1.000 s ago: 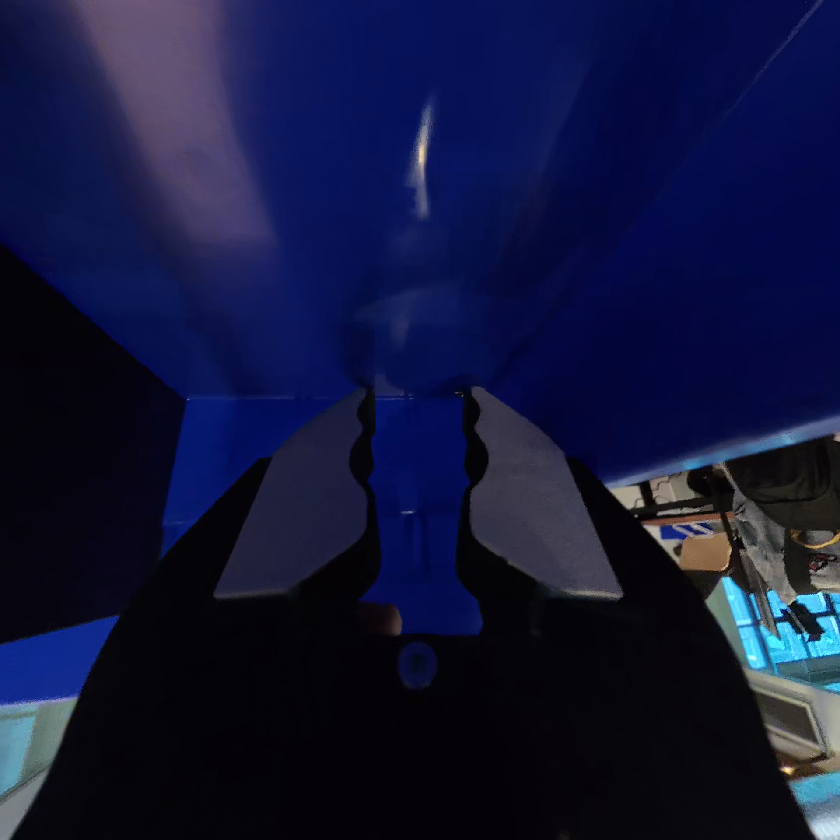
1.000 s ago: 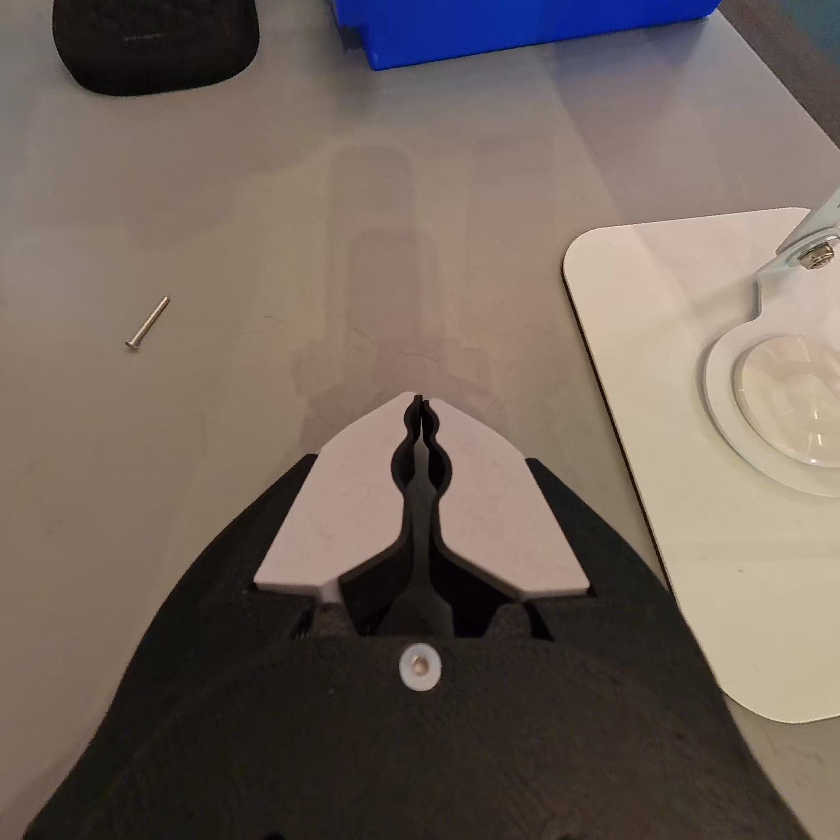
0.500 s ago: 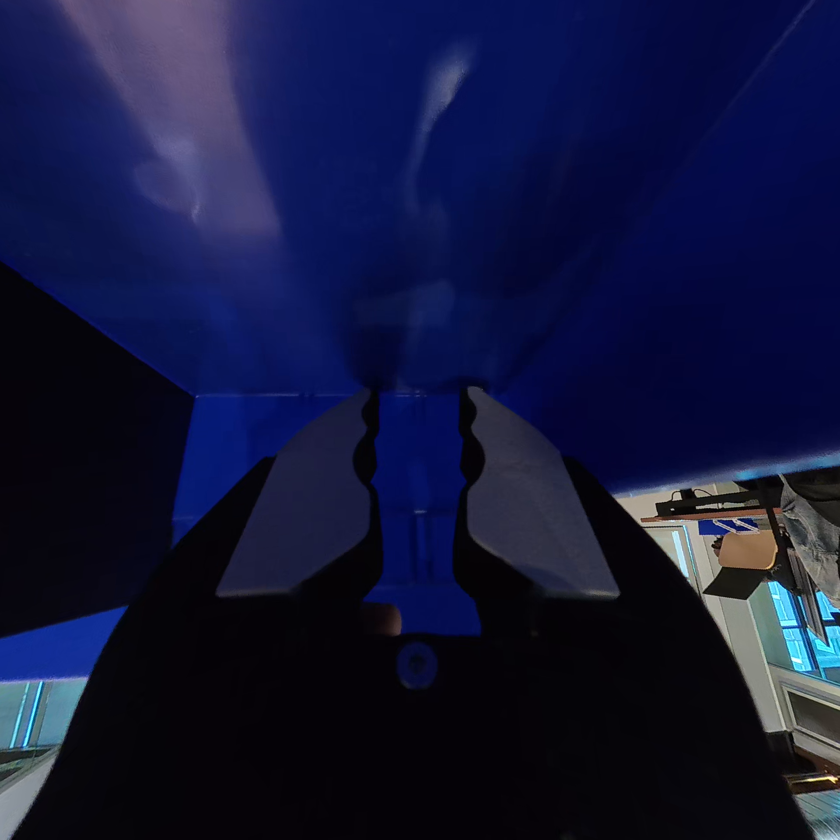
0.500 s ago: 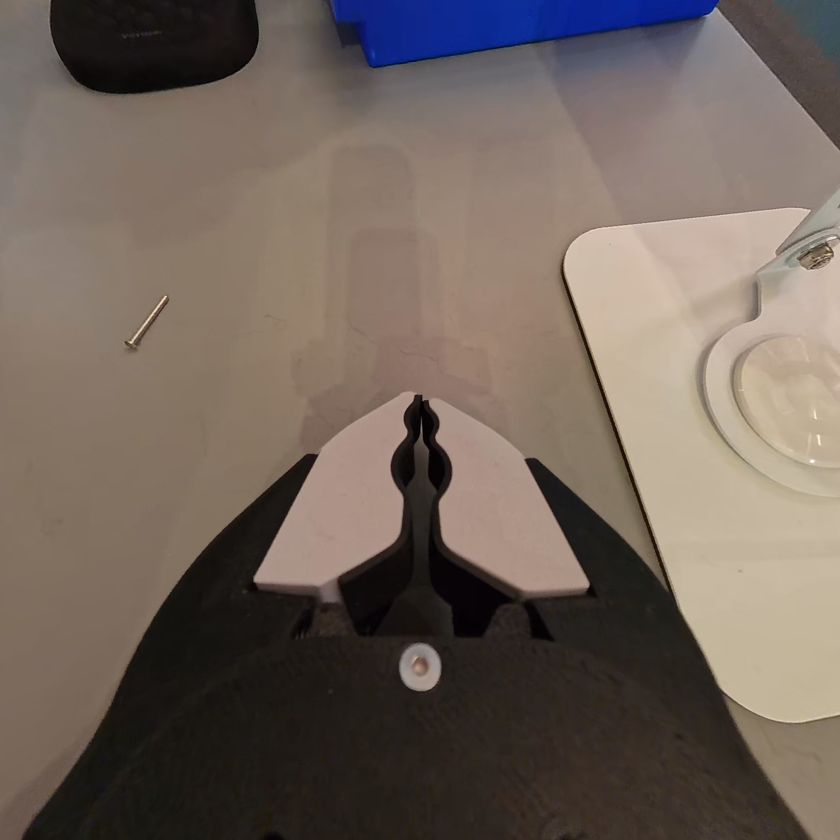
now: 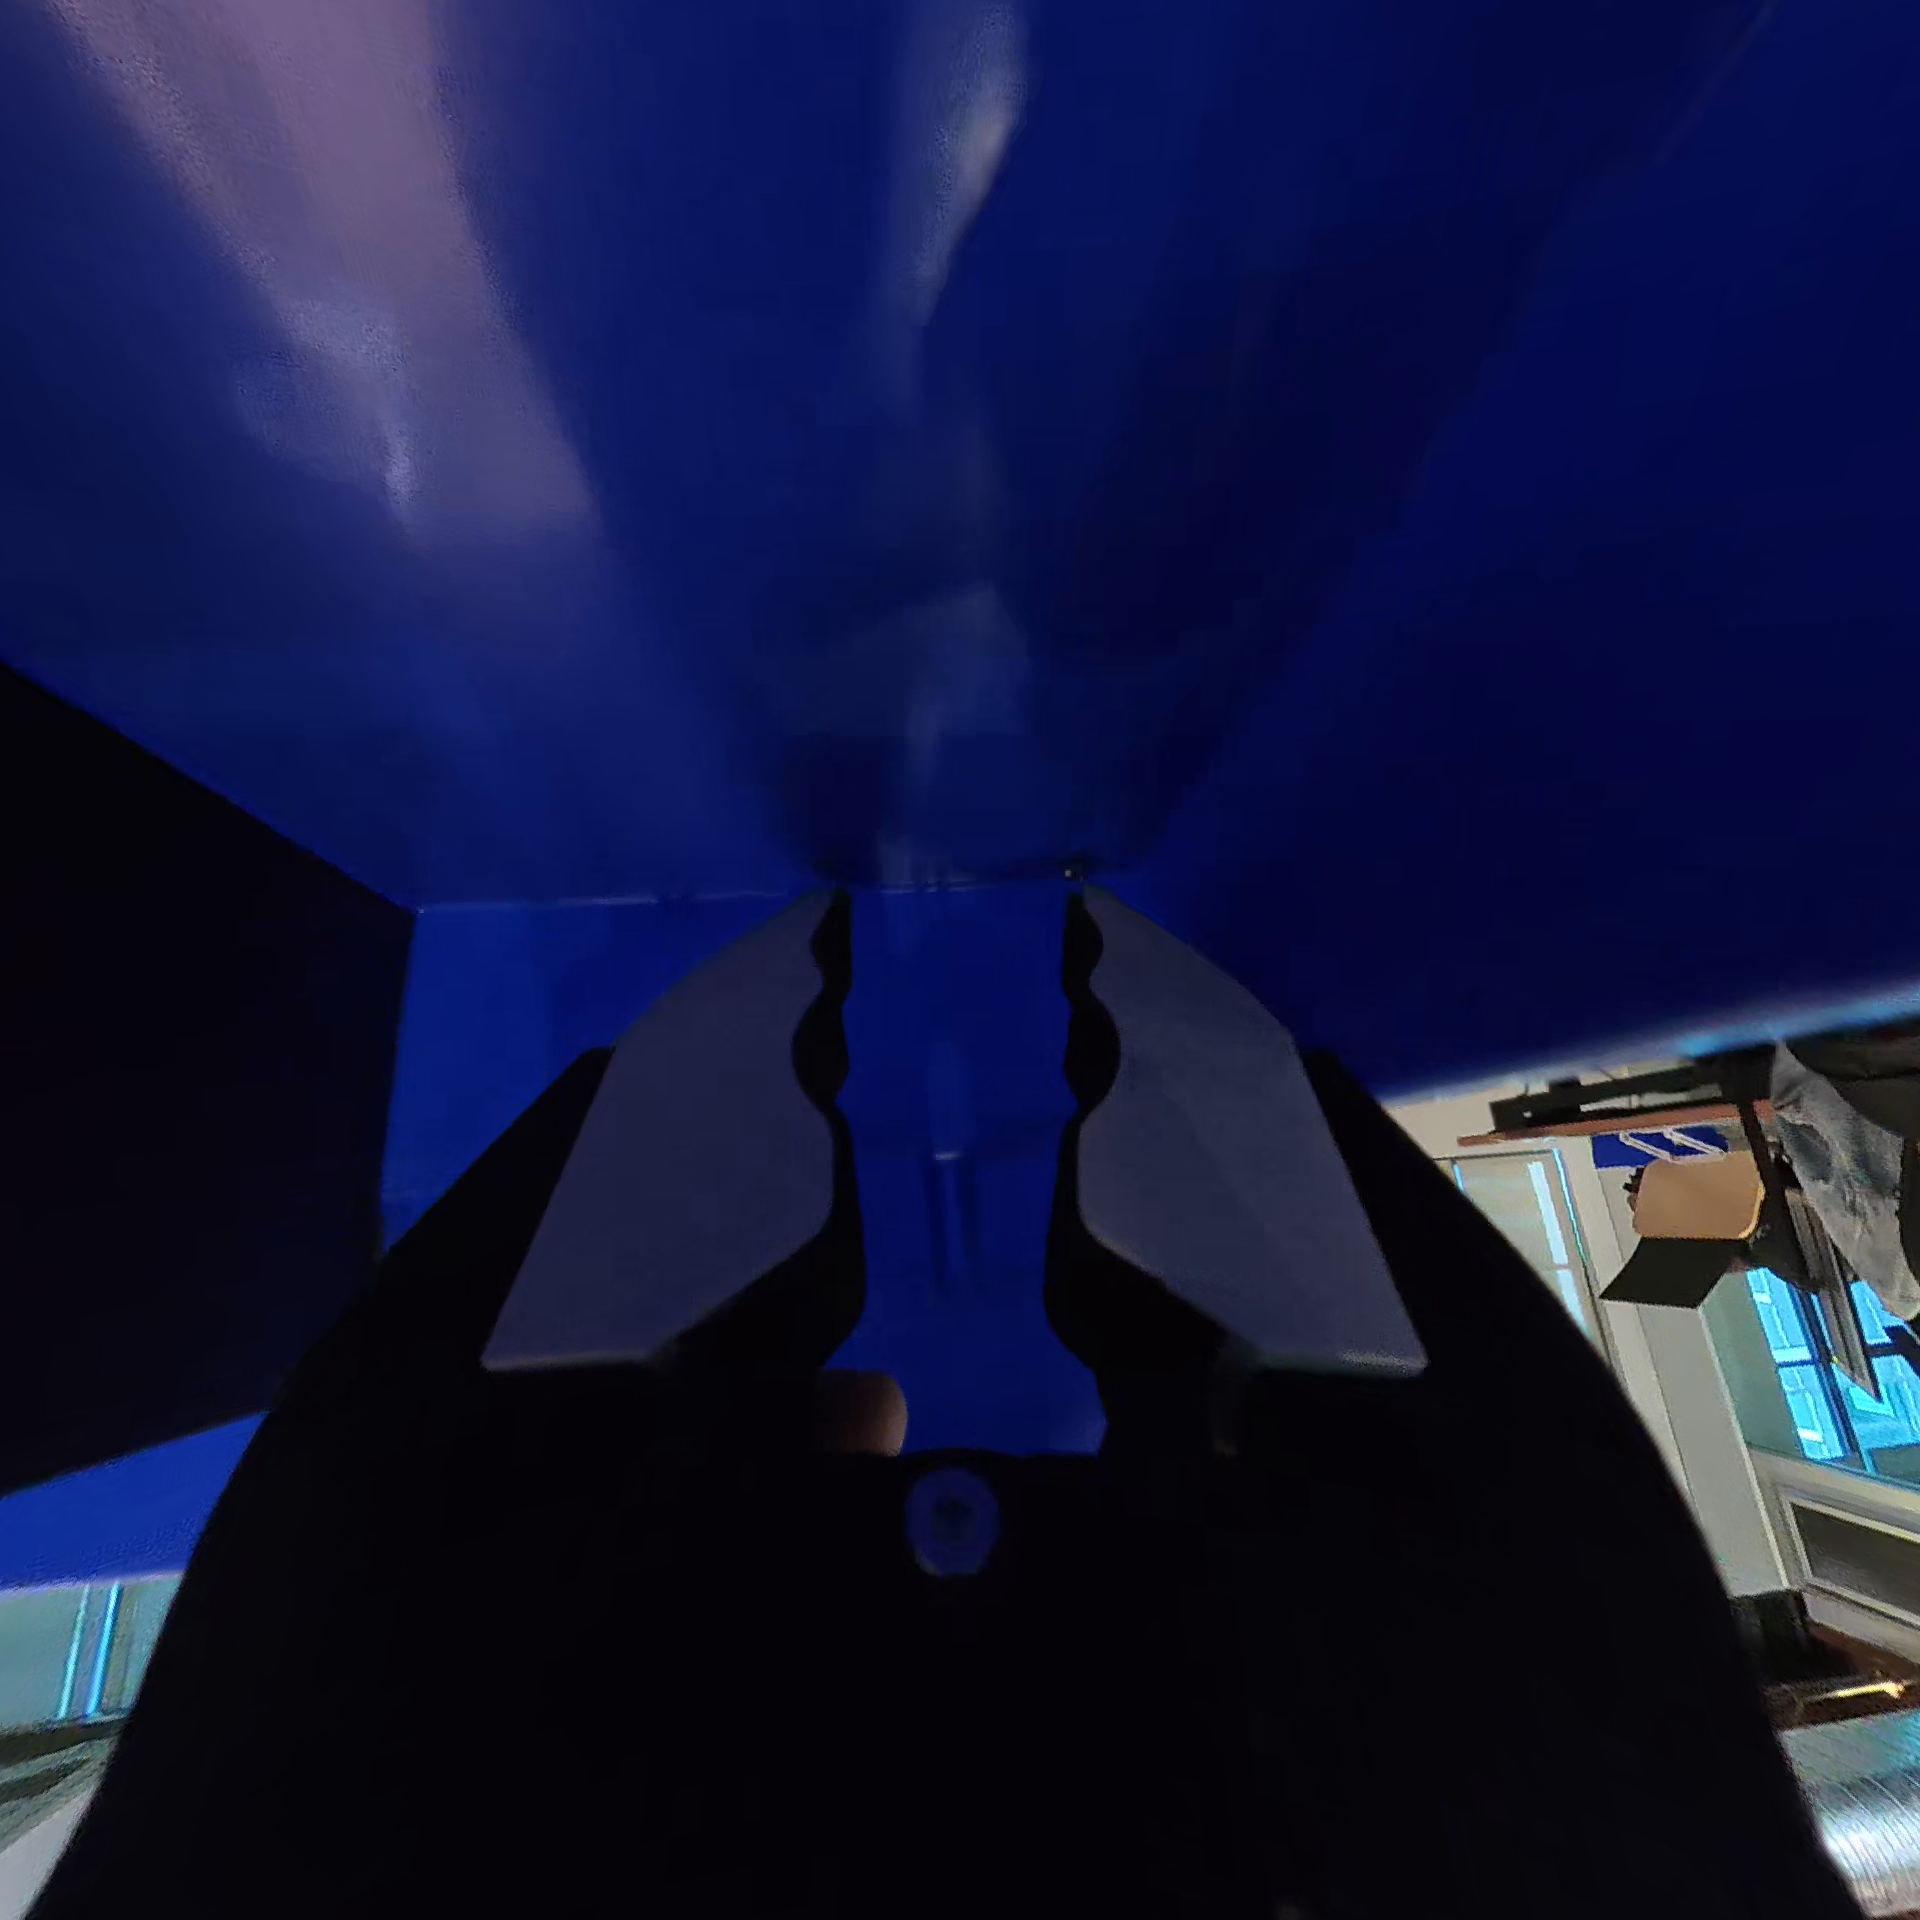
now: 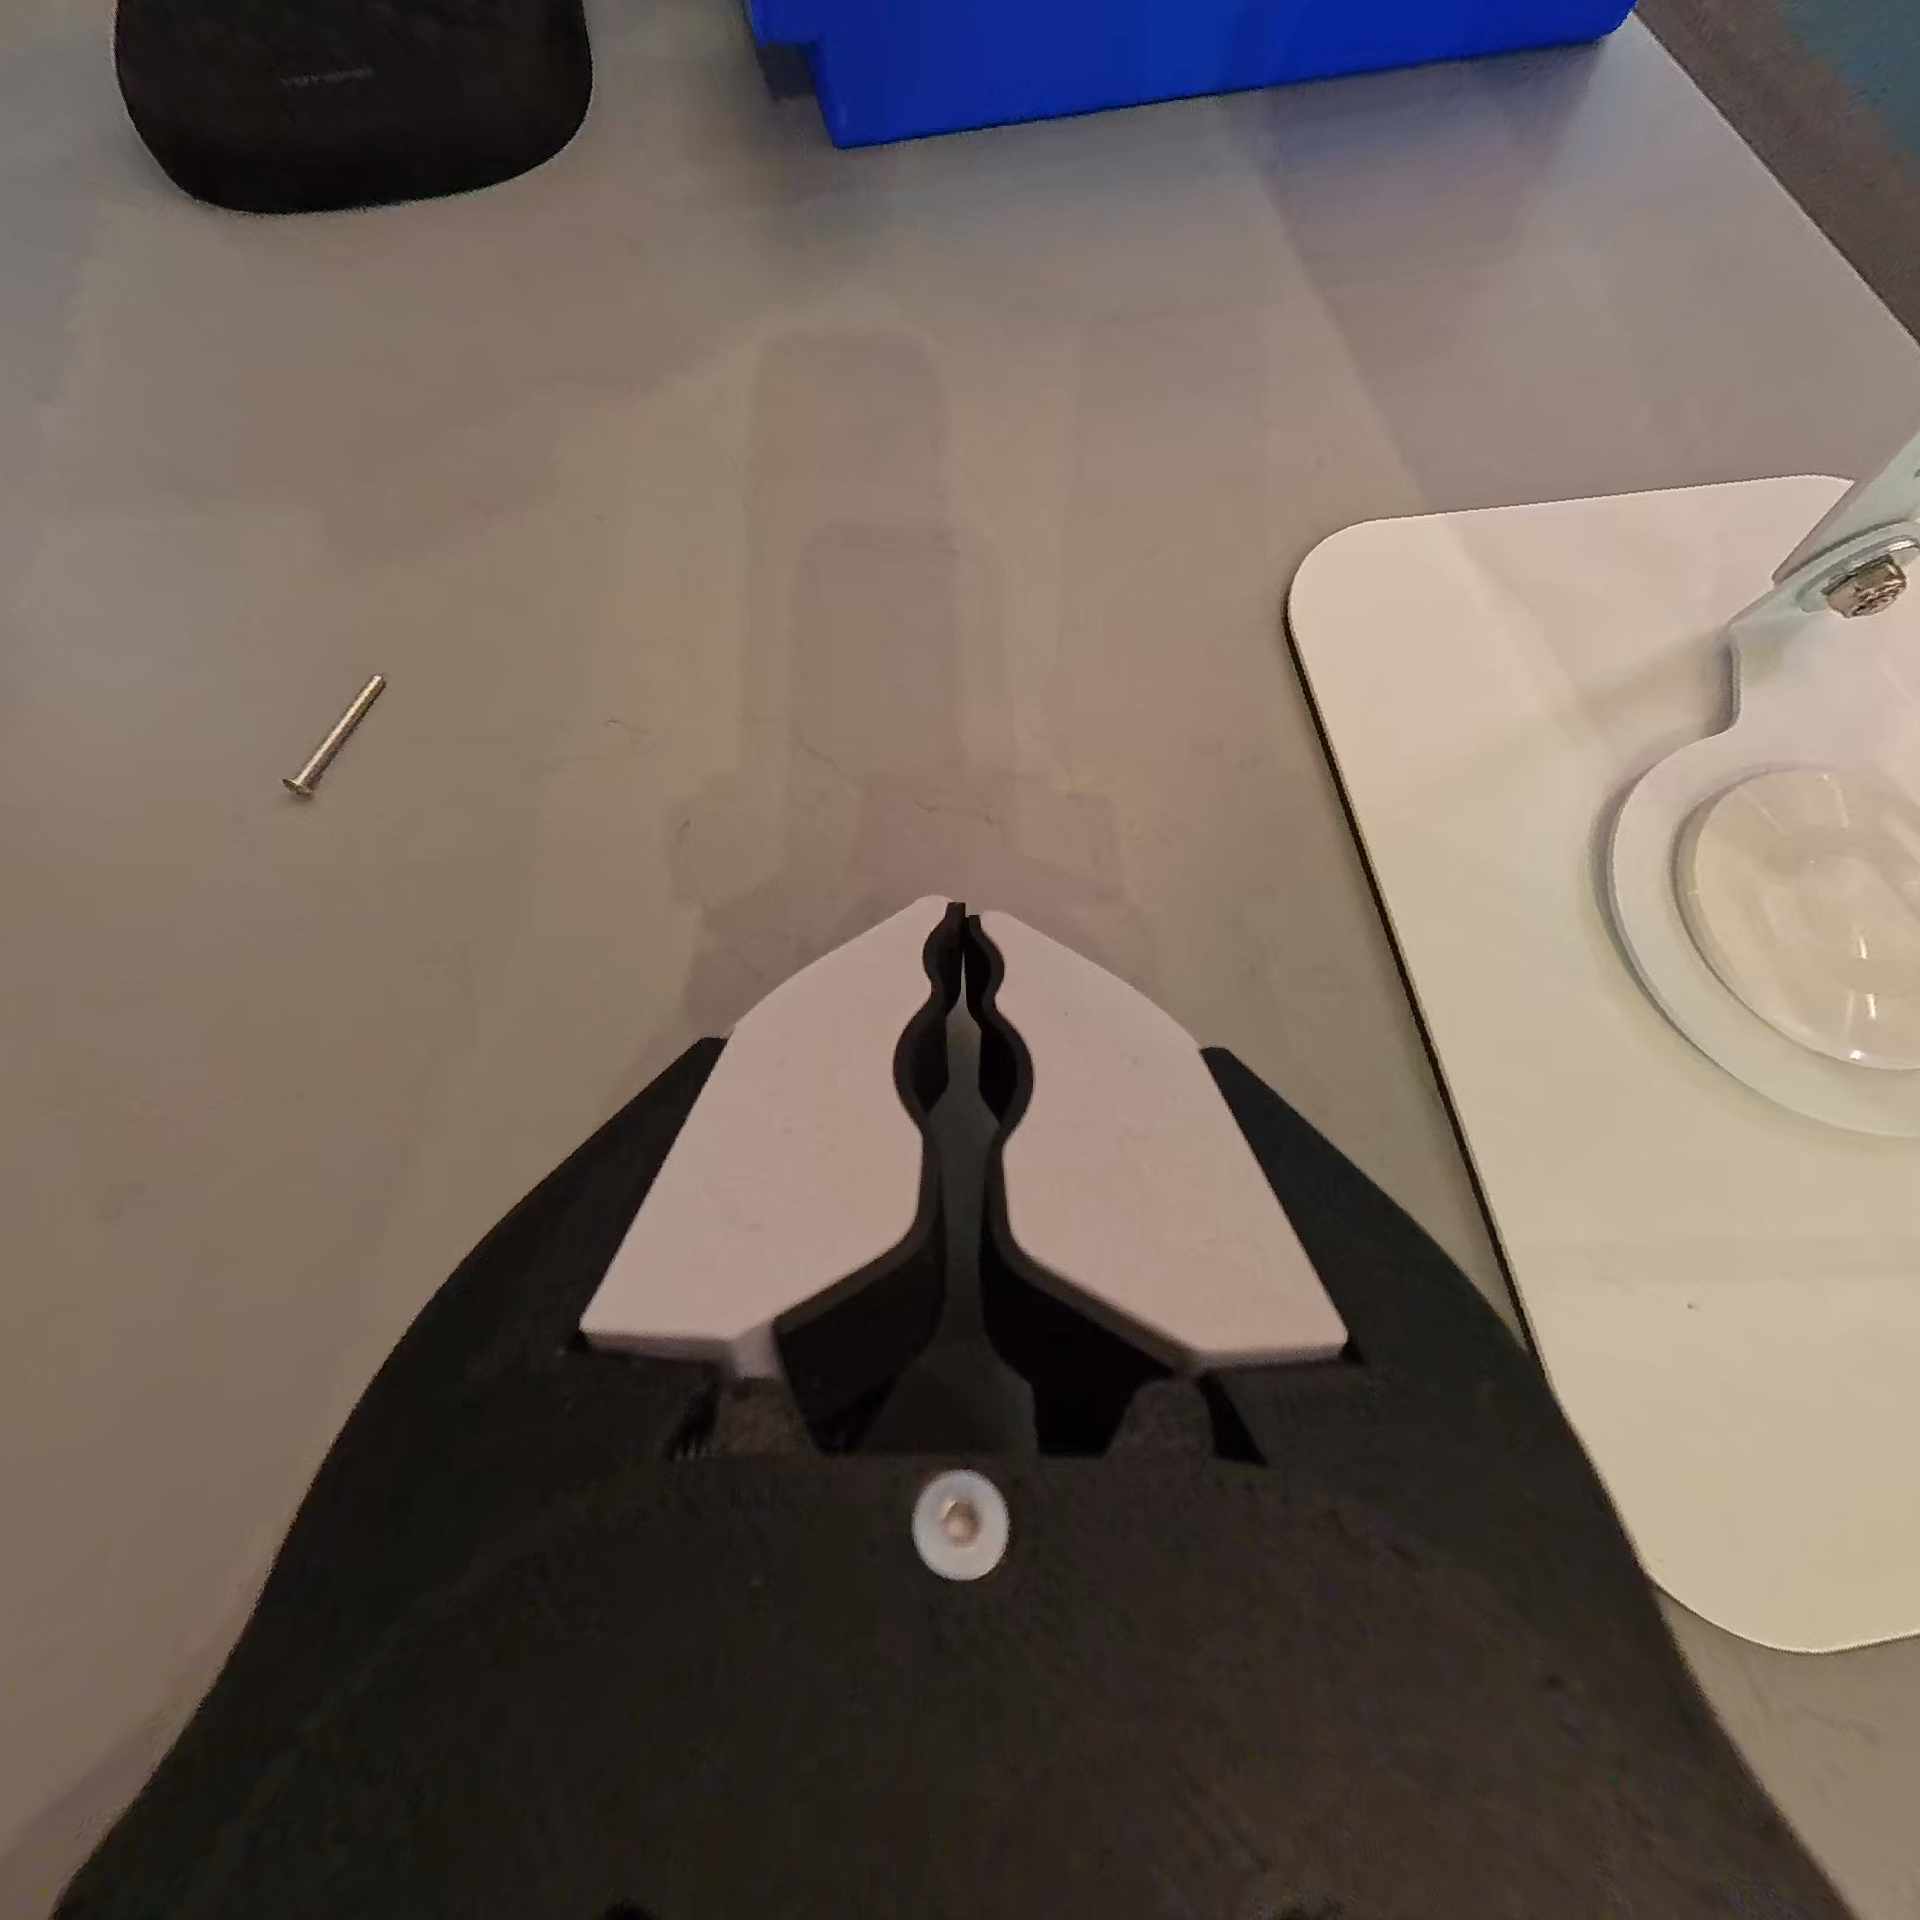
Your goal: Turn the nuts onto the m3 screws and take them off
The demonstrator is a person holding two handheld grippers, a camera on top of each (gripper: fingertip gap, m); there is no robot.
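**A:** How did the claws stand?

**B:** My left claw point(image 5: 951, 899) was parted inside a glossy deep-blue plastic bin point(image 5: 1039, 416), with nothing between the pale grey fingers point(image 5: 707, 1122) but the bin's blue floor. The tips sat right at the seam where floor meets far wall; whether they touched it I couldn't tell. My right claw point(image 6: 958, 914) was fully closed on nothing, the wavy black pads meeting at the tip, poised over the bare grey tabletop point(image 6: 520, 520).

**B:** What lay near the right one?

**A:** A small silver flat-headed screw point(image 6: 332, 736) lay loose to the far left, well apart from the claw. To the right lay a white rounded board point(image 6: 1507, 727) carrying a clear domed lens in a white ring point(image 6: 1787, 904), with a metal bracket and nut point(image 6: 1860, 603) at its far edge. At the far side sat a black rounded pouch point(image 6: 343, 94) and a blue bin point(image 6: 1143, 62).

**A:** How far along were you?

**B:** I'd judge nothing was in either grip, and the screw lay untouched.

**A:** What couldn't you make out?

**B:** The bin's interior was blurred and streaked with glare; a faint pale shape between the left fingers could have been reflection or object. The lens, the pouch and the blue bin were cut off by the frame.
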